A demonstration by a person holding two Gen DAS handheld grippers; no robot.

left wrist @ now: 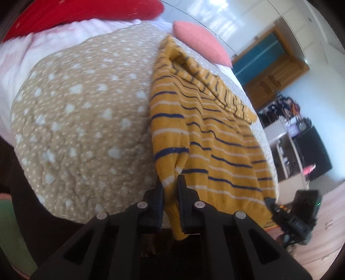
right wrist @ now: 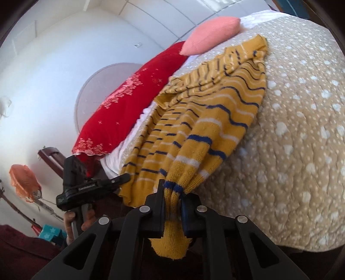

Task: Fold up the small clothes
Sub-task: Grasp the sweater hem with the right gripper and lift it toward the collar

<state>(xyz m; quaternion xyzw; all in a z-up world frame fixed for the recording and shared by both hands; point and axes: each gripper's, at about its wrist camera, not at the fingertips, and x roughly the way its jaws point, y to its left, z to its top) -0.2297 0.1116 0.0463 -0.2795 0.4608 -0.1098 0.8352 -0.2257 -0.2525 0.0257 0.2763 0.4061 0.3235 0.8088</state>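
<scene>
Both ends of striped sweater (left wrist: 207,137) pinched.
Left gripper (left wrist: 170,185) clamped on hem, right gripper (right wrist: 172,191) on bunched knit, possibly a cuff; spread across dotted quilt (left wrist: 82,112), centre frame.

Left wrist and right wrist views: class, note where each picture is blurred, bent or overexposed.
Left wrist view: motion blur smears the red pillow and window; the striped sweater is sharper. Right wrist view: fisheye curves the wall tiles; the bedspread bulges; the white wall is bright.
</scene>
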